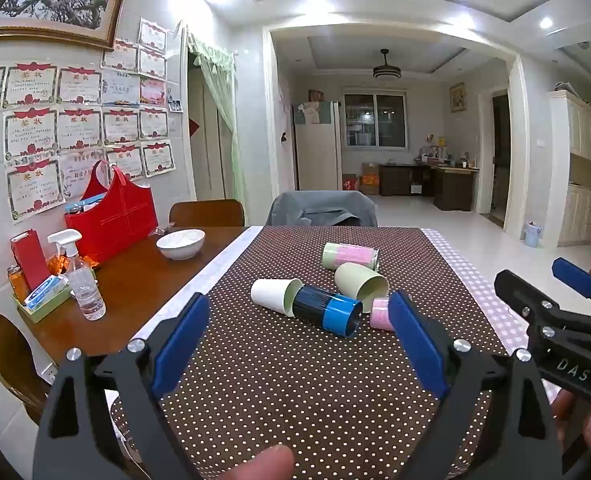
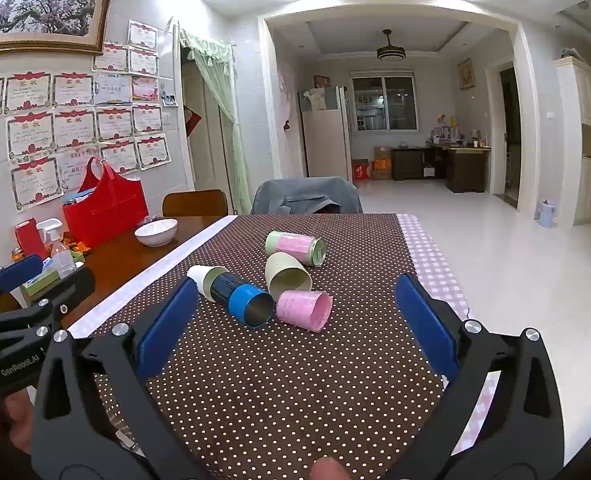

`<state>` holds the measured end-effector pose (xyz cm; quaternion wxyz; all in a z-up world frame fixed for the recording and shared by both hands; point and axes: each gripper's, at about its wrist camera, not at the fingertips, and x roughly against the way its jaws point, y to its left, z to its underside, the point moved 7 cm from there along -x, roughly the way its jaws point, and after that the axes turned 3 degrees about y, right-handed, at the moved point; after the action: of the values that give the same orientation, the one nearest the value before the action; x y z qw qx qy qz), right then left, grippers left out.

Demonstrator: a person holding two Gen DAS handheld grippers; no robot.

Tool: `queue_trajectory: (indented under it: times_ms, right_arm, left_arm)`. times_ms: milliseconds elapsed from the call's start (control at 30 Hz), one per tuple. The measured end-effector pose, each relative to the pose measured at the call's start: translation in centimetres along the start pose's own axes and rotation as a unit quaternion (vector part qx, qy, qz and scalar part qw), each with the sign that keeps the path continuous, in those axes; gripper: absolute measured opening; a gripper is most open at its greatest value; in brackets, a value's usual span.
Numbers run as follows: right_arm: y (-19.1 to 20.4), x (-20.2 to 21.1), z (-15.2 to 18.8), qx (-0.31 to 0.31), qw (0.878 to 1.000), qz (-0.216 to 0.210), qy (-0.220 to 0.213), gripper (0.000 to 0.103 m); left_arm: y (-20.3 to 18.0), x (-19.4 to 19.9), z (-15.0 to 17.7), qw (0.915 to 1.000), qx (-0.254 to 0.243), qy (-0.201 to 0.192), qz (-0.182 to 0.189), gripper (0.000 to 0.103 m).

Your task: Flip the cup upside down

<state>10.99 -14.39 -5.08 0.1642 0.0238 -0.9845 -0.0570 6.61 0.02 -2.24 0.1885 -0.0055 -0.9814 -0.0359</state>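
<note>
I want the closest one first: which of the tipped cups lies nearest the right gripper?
The pink cup, lying on its side with its open mouth toward the camera, sits closest ahead of the right gripper, beside the blue-rimmed black cup.

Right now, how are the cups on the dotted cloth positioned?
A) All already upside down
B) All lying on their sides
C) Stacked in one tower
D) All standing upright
B: the pink cup, the blue-and-black cup and the pale green cup show their open mouths sideways on the dotted cloth.
</note>
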Motion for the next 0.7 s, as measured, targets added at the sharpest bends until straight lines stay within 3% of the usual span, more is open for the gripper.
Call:
queue_trajectory:
  times_ms: [267, 467, 567, 700]
  right_arm:
    - [0.0, 0.1, -0.4, 0.001, 1.0, 0.002, -0.002, 0.097]
    - [-0.3, -0.1, -1.0, 0.0, 1.0, 0.009, -0.007, 0.097]
    - [-0.3, -0.2, -1.2, -0.001, 1.0, 0.009, -0.009, 0.097]
    - [-0.3, 0.0, -1.4, 0.0, 1.0, 0.009, -0.013, 0.097]
  left_arm:
    - [0.0, -0.2, 0.1, 1.0, 0.0, 0.005, 0.002, 0.089]
    - [0.5, 0.9, 0.0, 0.9999, -0.009, -0.013, -0.004, 0.09]
    - [0.1, 0.1, -0.2, 0.9997, -0.013, -0.019, -0.008, 0.099]
    - [0.1, 0.1, -0.3, 0.9995, -0.016, -0.025, -0.011, 0.099]
